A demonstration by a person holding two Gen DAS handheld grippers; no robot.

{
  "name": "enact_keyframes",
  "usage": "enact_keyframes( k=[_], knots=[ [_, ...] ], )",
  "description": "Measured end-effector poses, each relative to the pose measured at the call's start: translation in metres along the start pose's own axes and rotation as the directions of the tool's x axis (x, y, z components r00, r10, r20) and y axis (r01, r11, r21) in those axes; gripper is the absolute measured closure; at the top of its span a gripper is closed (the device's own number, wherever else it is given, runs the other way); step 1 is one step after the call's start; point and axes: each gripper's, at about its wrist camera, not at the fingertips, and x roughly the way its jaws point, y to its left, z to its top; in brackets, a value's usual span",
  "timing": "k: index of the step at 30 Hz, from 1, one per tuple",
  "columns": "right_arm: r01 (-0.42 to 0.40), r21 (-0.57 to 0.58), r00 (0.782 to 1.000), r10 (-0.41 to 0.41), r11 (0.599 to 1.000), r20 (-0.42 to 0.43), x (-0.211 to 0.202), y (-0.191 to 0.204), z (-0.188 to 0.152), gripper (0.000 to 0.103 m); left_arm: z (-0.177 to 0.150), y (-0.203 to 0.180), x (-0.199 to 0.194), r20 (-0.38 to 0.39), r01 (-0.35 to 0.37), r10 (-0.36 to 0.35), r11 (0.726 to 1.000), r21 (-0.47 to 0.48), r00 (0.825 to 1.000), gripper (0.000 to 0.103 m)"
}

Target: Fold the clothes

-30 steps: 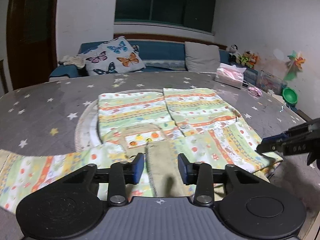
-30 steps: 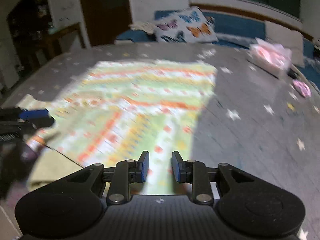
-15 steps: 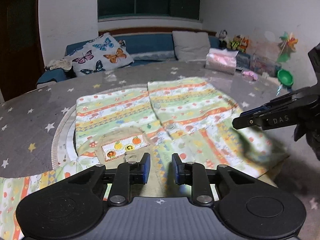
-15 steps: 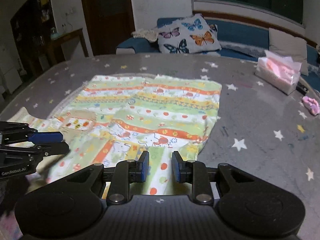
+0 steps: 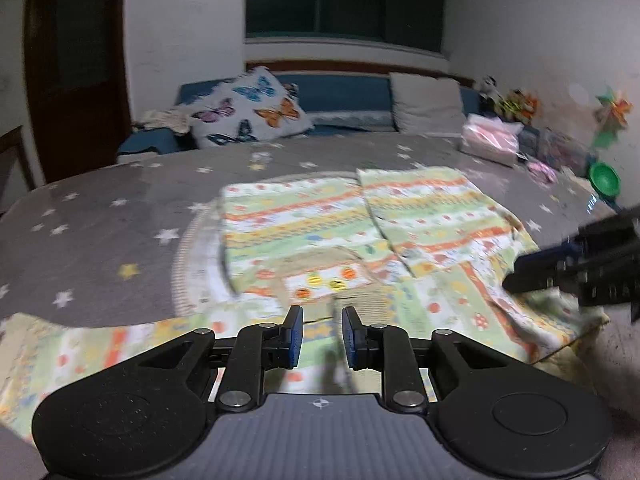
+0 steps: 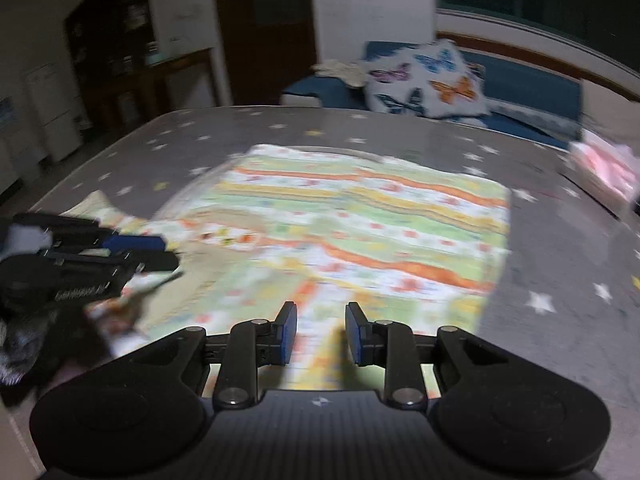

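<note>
Looking down the left wrist cam, the left gripper has its blue-padded jaws apart with nothing between them, hovering over the near hem of the green, orange and yellow striped baby garment spread flat on the grey star-print tablecloth. Over at the right edge the right gripper pokes in, pretty blurry. Right wrist cam: its jaws are apart too, empty, above the garment's near edge. A butterfly-print cushion sits on the blue sofa behind.
</note>
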Motion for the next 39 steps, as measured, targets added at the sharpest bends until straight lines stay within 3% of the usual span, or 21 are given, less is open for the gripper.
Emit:
enact_keyframes(
  k=[3,5,10,21,27,31,34,36,39],
  knots=[
    [-0.027,-0.046,0.999,0.026,0.999,-0.023,0.009,0.020,-0.004,0.069,-0.004,0.019,-0.018,0.022,-0.042,0.043,0.998,-0.045,0.999,0.073],
    [-0.018,-0.085,0.999,0.015,0.996,-0.036,0.014,0.032,-0.008,0.067,-0.011,0.036,-0.028,0.024,-0.088,0.090,0.992,-0.085,0.996,0.067],
    [-0.009,-0.155,1.000,0.006,0.988,-0.015,0.010,0.050,-0.008,0.066,-0.029,0.078,-0.049,0.008,-0.203,0.208,0.961,-0.189,0.978,0.063],
    [-0.043,-0.153,0.999,0.040,0.987,-0.028,0.015,0.060,-0.009,0.063,-0.061,0.165,-0.073,-0.077,-0.422,0.427,0.818,-0.391,0.901,0.064],
    [-0.043,-0.143,0.999,0.040,0.989,-0.027,0.015,0.059,-0.009,0.063,-0.058,0.188,-0.064,-0.101,-0.444,0.444,0.795,-0.415,0.890,0.065],
    [-0.044,-0.141,0.999,0.041,0.989,-0.021,0.014,0.059,-0.008,0.063,-0.054,0.192,-0.057,-0.097,-0.448,0.451,0.794,-0.411,0.887,0.067],
    [-0.046,-0.136,0.999,0.044,0.990,-0.014,0.012,0.059,-0.007,0.063,-0.053,0.192,-0.055,-0.088,-0.441,0.447,0.799,-0.409,0.890,0.076],
    [-0.047,-0.132,0.999,0.046,0.990,-0.009,0.011,0.059,-0.007,0.063,-0.052,0.194,-0.055,-0.081,-0.416,0.424,0.803,-0.426,0.902,0.090],
    [-0.046,-0.128,0.999,0.046,0.991,-0.001,0.008,0.058,-0.008,0.063,-0.047,0.192,-0.058,-0.060,-0.389,0.407,0.804,-0.449,0.912,0.094]
  ],
)
